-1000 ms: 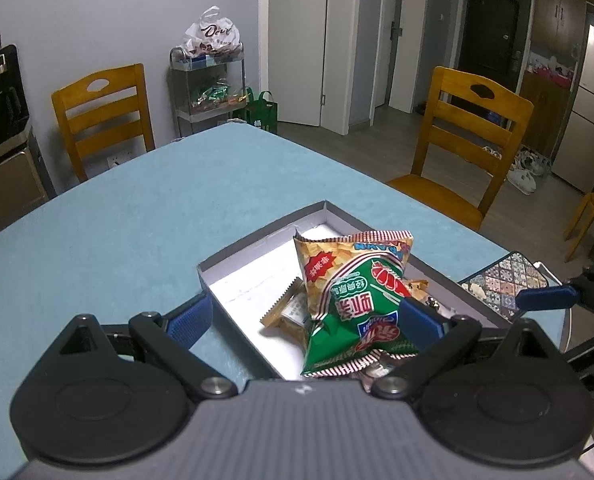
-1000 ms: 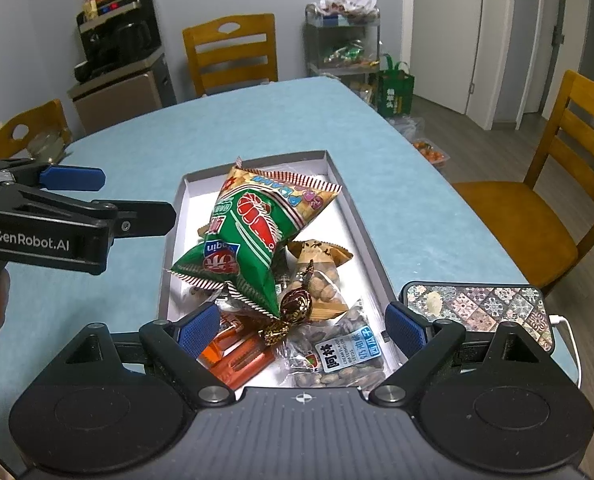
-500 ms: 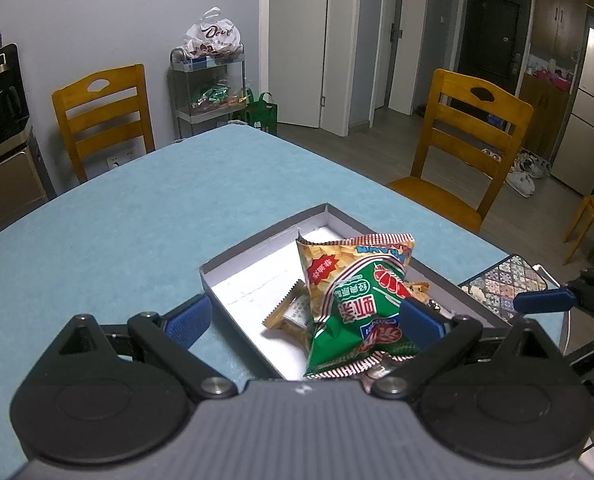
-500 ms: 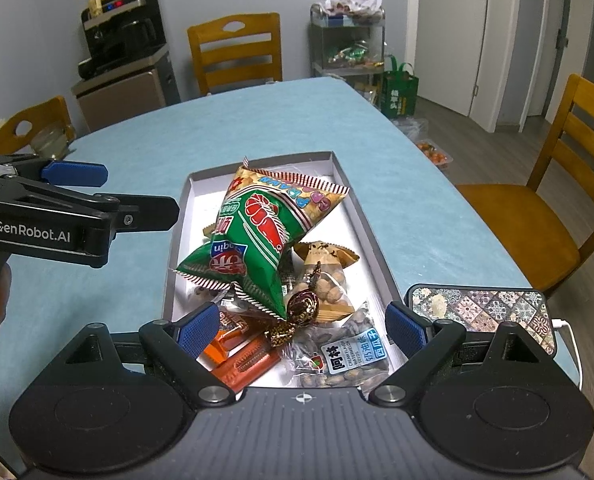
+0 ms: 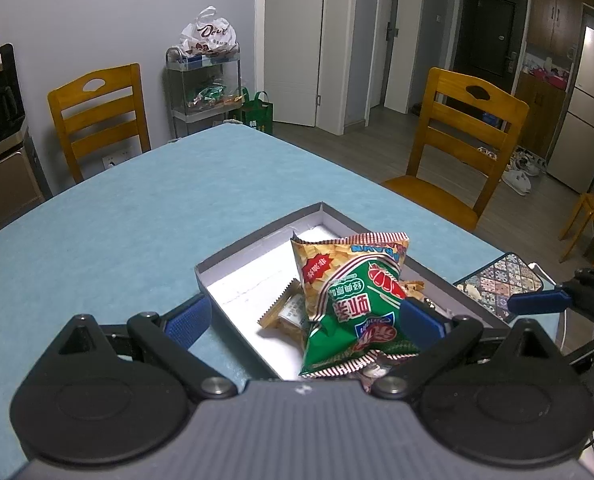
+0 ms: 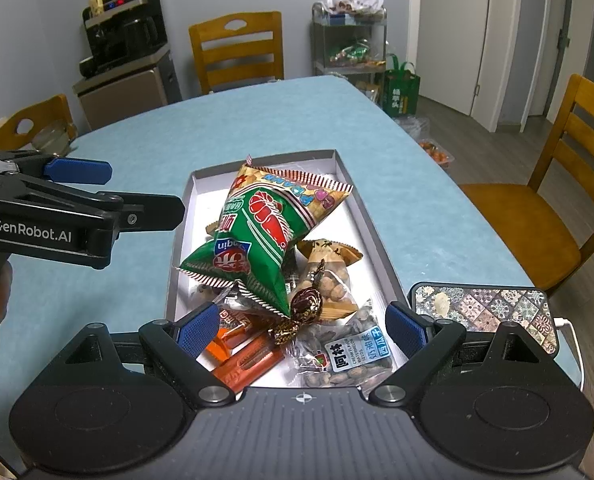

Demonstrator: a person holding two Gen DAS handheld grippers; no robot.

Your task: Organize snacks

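An open grey box (image 6: pixel 373 220) on the blue table holds the snacks. A green and yellow chips bag (image 6: pixel 265 236) (image 5: pixel 353 300) lies slanted on top of them. Nearer me are a brown-gold wrapped candy (image 6: pixel 305 308), a peanut pack (image 6: pixel 333 280), a seed pack (image 6: pixel 349 356) and orange bars (image 6: pixel 241 356). My right gripper (image 6: pixel 302 329) hangs open over the box's near end, touching nothing. My left gripper (image 5: pixel 305 320) (image 6: pixel 137 196) is open at the box's left side, the bag's lower end between its pads (image 5: pixel 421 322) without being pressed. One right gripper finger (image 5: pixel 537 302) shows at the edge.
A flat device with a mosaic-pattern cover (image 6: pixel 485 312) and a white cable lies right of the box. Wooden chairs (image 6: pixel 237 48) (image 5: pixel 469 136) stand around the table. A metal shelf cart (image 6: pixel 349 40) with bags is by the far wall, a dark appliance (image 6: pixel 125 36) to its left.
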